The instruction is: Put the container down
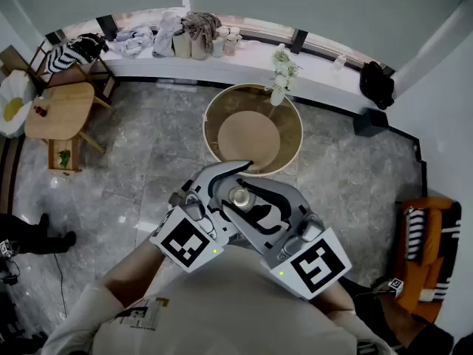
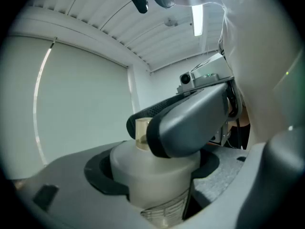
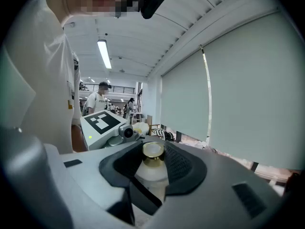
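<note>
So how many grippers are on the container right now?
2. The left gripper clamps the white body of the container; the right gripper closes round its neck, under the gold cap. Neither is hidden.

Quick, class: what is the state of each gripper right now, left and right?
The left gripper is closed on the white container, round its body.
The right gripper is closed on the container's gold cap.

Bare round tabletop (image 1: 251, 140) open just ahead of the tongs, raised rim (image 1: 209, 124) all round it, vase of flowers (image 1: 278, 95) at its far edge, grey floor (image 1: 148, 154) open on either side, left tongs (image 1: 238, 180) and right tongs (image 1: 250, 202) crossed close on one bottle (image 1: 240, 196), crowding each other.
</note>
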A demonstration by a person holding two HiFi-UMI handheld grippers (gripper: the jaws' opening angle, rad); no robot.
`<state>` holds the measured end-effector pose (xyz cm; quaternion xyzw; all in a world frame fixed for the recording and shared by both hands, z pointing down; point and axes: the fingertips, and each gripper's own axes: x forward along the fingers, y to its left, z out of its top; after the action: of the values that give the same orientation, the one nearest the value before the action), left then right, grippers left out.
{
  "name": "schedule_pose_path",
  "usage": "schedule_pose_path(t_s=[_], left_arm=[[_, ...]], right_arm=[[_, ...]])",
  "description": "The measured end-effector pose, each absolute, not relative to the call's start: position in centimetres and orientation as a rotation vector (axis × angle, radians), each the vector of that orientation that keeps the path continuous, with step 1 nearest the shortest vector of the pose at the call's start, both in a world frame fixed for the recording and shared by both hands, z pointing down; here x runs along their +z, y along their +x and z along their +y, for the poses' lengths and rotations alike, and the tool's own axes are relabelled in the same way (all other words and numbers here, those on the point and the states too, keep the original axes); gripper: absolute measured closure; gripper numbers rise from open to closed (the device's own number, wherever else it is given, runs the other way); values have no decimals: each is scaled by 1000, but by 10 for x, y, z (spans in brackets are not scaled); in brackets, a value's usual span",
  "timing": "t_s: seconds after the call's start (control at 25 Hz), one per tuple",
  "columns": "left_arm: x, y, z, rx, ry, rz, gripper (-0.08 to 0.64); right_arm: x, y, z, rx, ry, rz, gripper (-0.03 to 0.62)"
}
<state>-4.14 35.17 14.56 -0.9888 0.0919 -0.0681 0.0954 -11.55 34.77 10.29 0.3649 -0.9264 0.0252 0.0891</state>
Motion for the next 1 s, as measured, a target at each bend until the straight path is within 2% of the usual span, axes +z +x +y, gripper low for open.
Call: schedule_pose_path(t_s=[1.0], left_arm=[[157,4,357,-329,-2904,371,221]], right_arm=[[110,-67,359,73,989,-2805,449]])
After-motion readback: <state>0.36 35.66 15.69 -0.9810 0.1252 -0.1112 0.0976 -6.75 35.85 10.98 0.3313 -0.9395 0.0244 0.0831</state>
